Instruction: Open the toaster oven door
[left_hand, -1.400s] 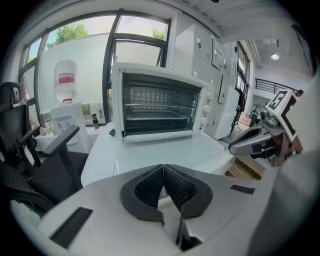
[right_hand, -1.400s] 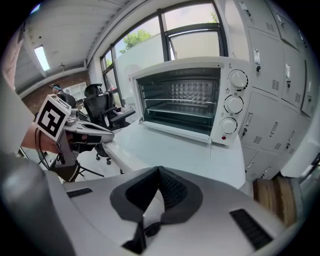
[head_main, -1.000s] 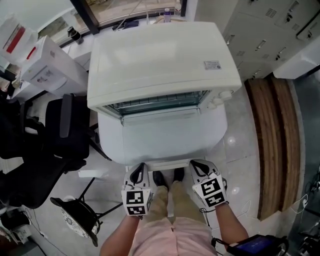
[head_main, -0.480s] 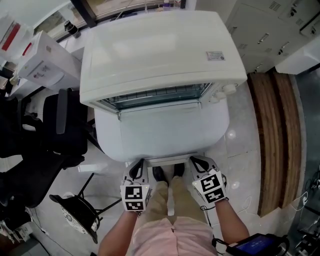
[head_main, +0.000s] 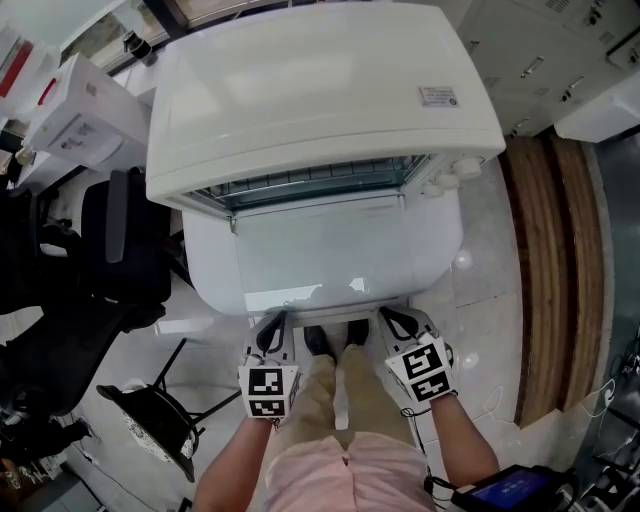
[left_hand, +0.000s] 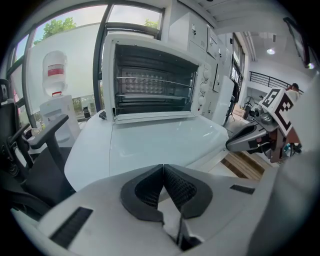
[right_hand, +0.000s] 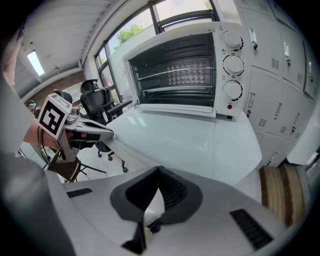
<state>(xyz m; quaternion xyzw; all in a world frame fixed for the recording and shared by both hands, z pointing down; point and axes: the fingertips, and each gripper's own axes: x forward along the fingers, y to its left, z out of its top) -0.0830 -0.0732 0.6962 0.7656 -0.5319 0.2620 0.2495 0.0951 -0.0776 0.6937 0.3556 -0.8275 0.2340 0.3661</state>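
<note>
Toaster oven door (head_main: 330, 250) lies fully down, level. Left tongs (head_main: 272, 327) and right tongs (head_main: 396, 322), both closed and empty, sit near its front edge. Back both away evenly; never load the door.

On my left stands a black office chair (head_main: 112, 250), and beyond it white cartons (head_main: 80, 125) are stacked. Lower down on that side, a small stool with black legs (head_main: 150, 440) sits on the pale glossy floor (head_main: 480, 290). On my right a brown wooden strip (head_main: 545, 280) runs along the floor, near grey lockers (head_main: 540, 45). A water dispenser (left_hand: 56, 95) with its bottle stands before the window (left_hand: 80, 50).
</note>
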